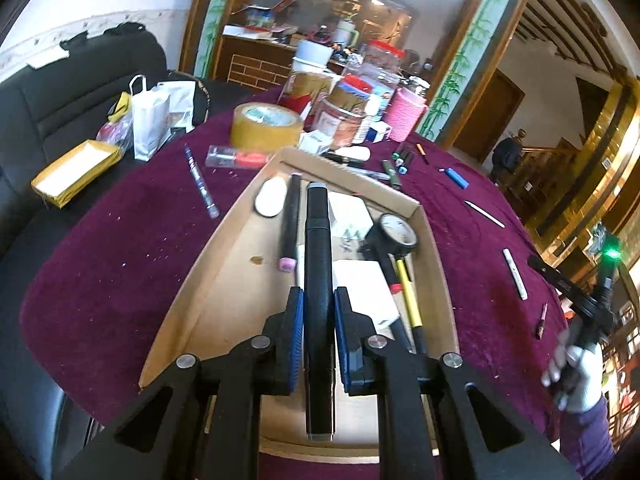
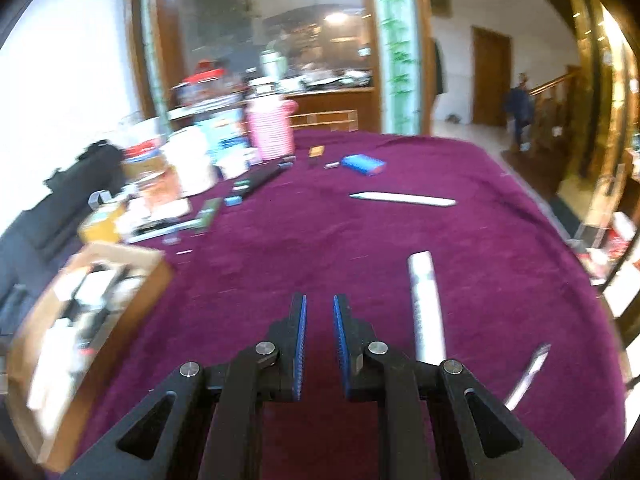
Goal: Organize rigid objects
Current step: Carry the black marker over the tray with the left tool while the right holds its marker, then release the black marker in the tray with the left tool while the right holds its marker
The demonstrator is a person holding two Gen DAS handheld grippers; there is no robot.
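Left gripper [image 1: 319,300]: blue pads clamped on a thick black marker [image 1: 318,248], which runs lengthwise between the fingers, grey cap end pointing away. Marker is held above the cardboard tray [image 1: 224,264]; contact with the tray floor cannot be judged.

In the tray: a slim black pen with pink end [image 1: 289,222] just left of the marker; a white oval eraser [image 1: 271,196] beyond that, at the far left corner. Right of the marker, a round dial gauge [image 1: 396,230] on a black stem, a yellow-barrelled tool [image 1: 410,292] beside it, white cards [image 1: 362,284] underneath (small print unreadable).

Tray sits on the maroon-clothed surface [image 1: 120,260]. Loose on the cloth left of the tray: a blue pen [image 1: 200,184]. Beyond the tray: a brown tape roll [image 1: 266,126], a pink ribbed cup [image 1: 406,114], jars and boxes crowded together.

Right gripper [image 2: 320,312]: fingers parted with a narrow gap, nothing between them, poised over bare cloth (frame is motion-blurred). A white tube [image 2: 426,304] lies just right of the fingers; a thin silvery stick [image 2: 528,374] further right. Farther out, a white pen-shaped piece [image 2: 402,199] and a blue block [image 2: 362,164], well apart. The tray shows at the left edge of this view.
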